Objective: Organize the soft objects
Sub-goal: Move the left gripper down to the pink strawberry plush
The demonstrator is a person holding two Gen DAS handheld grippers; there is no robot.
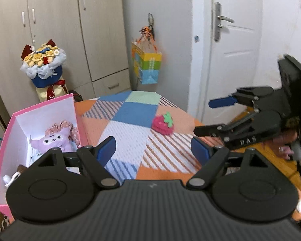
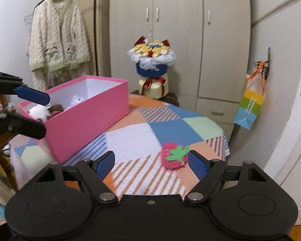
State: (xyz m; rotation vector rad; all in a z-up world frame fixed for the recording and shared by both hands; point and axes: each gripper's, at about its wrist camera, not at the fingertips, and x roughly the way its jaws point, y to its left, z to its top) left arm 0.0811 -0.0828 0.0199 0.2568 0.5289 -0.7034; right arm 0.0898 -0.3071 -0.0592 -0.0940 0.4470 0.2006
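Note:
A red strawberry plush [image 2: 173, 157] with a green leaf lies on the patchwork tablecloth [image 2: 134, 140]. It sits close in front of my right gripper [image 2: 151, 164], just left of the right blue pad, and no pad touches it. That gripper is open. In the left wrist view the strawberry plush [image 1: 162, 124] lies further off, with the right gripper [image 1: 210, 116] to its right. My left gripper [image 1: 152, 150] is open and empty beside the pink box [image 1: 78, 124]. A purple plush [image 1: 54, 138] lies in the box. The right wrist view shows the left gripper [image 2: 38, 113] over the pink box [image 2: 86, 120].
A flower bouquet [image 2: 151, 58] stands behind the table, against the wardrobe [image 2: 180, 20]. A colourful gift bag [image 1: 147, 64] hangs on the wall beside a white door [image 1: 230, 50]. A knitted cardigan [image 2: 58, 38] hangs at the back left. The table's far edge [image 2: 226, 140] lies just past the strawberry.

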